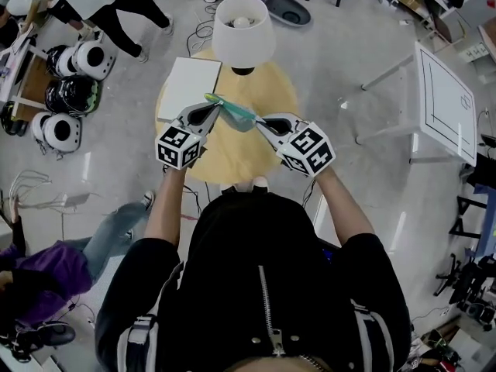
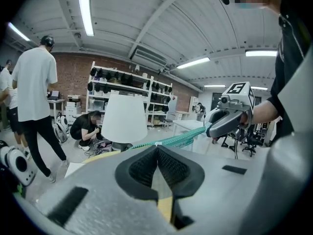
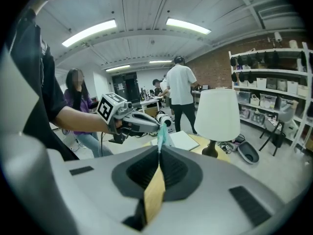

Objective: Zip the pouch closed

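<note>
Pouch [image 1: 239, 113] found held in the air above the round table [image 1: 275, 91], stretched between both tools. In the head view its long axis ran from 10 o'clock to 4 o'clock. The left gripper [image 1: 214, 108] was clenched on the 10 o'clock end and the right gripper [image 1: 261, 122] was clenched on the 4 o'clock end, so each set of fingers was at the pouch, neither nearer. From the left fingers the zip line led away toward 4 o'clock. Whether those fingers pinched the slider or only the fabric could not be told. Judgement: closing calls for a pull along this axis against the opposite hold.
</note>
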Available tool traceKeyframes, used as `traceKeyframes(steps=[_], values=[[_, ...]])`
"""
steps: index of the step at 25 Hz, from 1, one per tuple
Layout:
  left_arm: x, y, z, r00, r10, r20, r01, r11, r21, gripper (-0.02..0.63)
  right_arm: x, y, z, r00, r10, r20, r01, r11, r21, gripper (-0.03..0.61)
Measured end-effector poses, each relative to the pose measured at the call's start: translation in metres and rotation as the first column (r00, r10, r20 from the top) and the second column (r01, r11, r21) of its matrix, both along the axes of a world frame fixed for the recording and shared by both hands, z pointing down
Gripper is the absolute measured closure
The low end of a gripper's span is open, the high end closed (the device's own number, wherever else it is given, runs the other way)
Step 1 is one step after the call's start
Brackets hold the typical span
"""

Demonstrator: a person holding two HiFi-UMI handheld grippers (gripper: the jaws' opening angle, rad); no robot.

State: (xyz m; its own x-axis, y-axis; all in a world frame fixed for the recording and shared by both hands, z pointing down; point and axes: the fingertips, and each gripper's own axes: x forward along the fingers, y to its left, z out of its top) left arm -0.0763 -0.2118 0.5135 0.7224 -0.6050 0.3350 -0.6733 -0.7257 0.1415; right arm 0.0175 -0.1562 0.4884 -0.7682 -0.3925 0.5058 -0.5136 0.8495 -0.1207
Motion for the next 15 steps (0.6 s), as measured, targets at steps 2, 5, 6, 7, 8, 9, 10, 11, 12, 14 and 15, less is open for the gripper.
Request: traceKeyframes(steps=[2, 5, 6, 7, 8, 9, 10, 11, 12, 14, 15], values=[[-0.006, -0.001, 0.000, 1.000, -0.013, 0.003, 0.013, 1.000, -0.005, 0.609, 0.000, 0.001, -0.002, 1.000, 0.000, 0.001, 0.000, 1.000, -0.001, 0.566], [-0.015, -0.003, 0.004, 0.999, -0.042, 0.005, 0.042, 0.999, -0.016, 0.609, 0.002, 0.003, -0.003, 1.000, 0.003, 0.007, -0.003, 1.000, -0.004, 0.566], [-0.017, -0.003, 0.005, 0.999, -0.051, 0.007, 0.051, 0.998, -0.020, 0.608, 0.004, 0.003, -0.003, 1.000, 0.005, 0.009, -0.005, 1.000, -0.004, 0.566], [-0.020, -0.004, 0.007, 0.998, -0.061, 0.009, 0.061, 0.998, -0.023, 0.608, 0.007, 0.003, -0.003, 1.000, 0.008, 0.012, -0.008, 1.000, -0.005, 0.566], [-0.024, -0.006, 0.008, 0.997, -0.072, 0.010, 0.072, 0.997, -0.026, 0.609, 0.009, 0.003, -0.003, 1.000, 0.013, 0.014, -0.013, 1.000, -0.007, 0.566], [-0.027, -0.007, 0.008, 0.997, -0.080, 0.011, 0.080, 0.996, -0.029, 0.609, 0.011, 0.003, -0.004, 1.000, 0.018, 0.016, -0.018, 1.000, -0.009, 0.566], [-0.029, -0.008, 0.008, 0.996, -0.083, 0.011, 0.084, 0.996, -0.030, 0.608, 0.014, 0.002, -0.004, 1.000, 0.022, 0.018, -0.021, 1.000, -0.012, 0.566], [-0.030, -0.008, 0.009, 0.996, -0.083, 0.014, 0.083, 0.996, -0.031, 0.607, 0.015, 0.002, -0.004, 1.000, 0.024, 0.020, -0.024, 1.000, -0.014, 0.566], [-0.031, -0.008, 0.009, 0.997, -0.079, 0.019, 0.080, 0.996, -0.032, 0.607, 0.017, 0.003, -0.003, 0.999, 0.025, 0.021, -0.025, 1.000, -0.017, 0.566], [-0.030, -0.006, 0.012, 0.996, -0.080, 0.033, 0.081, 0.996, -0.033, 0.606, 0.018, 0.003, -0.002, 0.999, 0.029, 0.027, -0.028, 0.999, -0.024, 0.566], [-0.029, -0.006, 0.013, 0.996, -0.086, 0.036, 0.087, 0.996, -0.035, 0.604, 0.018, 0.003, -0.002, 0.999, 0.034, 0.034, -0.033, 0.999, -0.029, 0.566]])
